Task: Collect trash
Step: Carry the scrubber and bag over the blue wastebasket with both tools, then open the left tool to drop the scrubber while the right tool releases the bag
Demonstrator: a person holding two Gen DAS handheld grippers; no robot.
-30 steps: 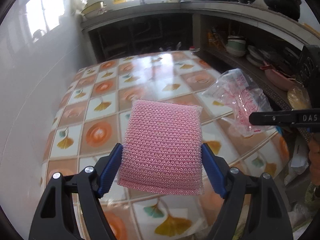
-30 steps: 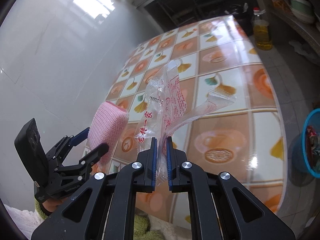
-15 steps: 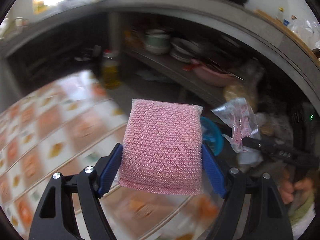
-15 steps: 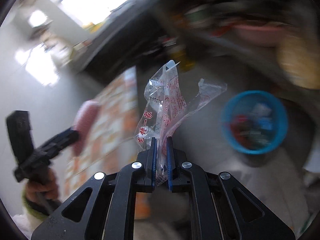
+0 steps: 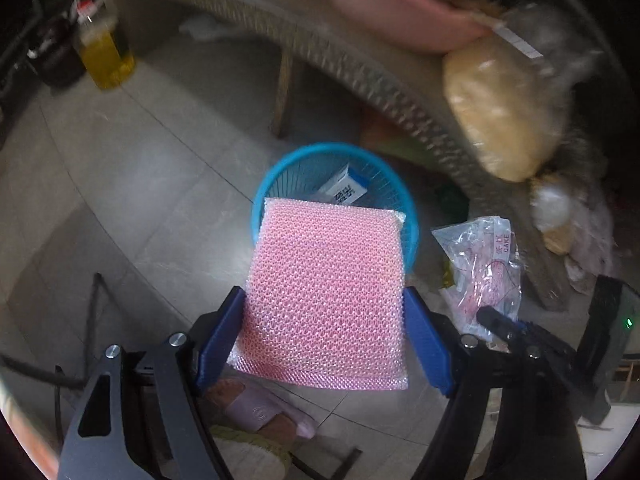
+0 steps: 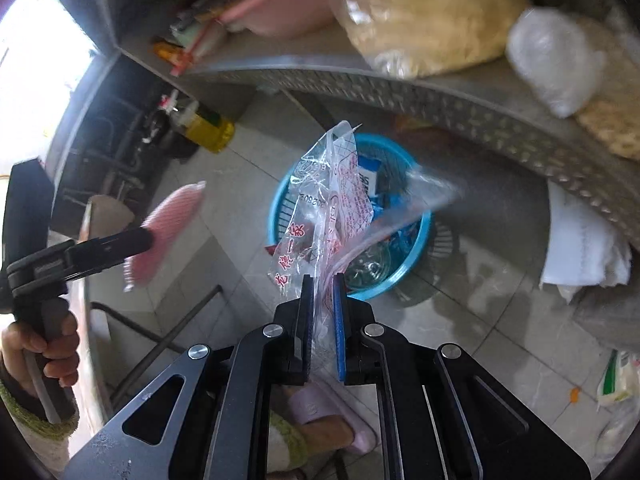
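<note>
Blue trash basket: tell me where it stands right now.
The blue trash basket stands on the tiled floor beside the metal shelf, below the pink scouring pad.

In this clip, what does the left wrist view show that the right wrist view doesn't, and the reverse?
Only the left wrist view: the sponge's pink mesh face, pads pressing both its edges.

Only the right wrist view: the hand holding the left gripper, and the window.

Both: the blue bin on the floor, the oil bottle, and the wrapper pinched in the right gripper.
</note>
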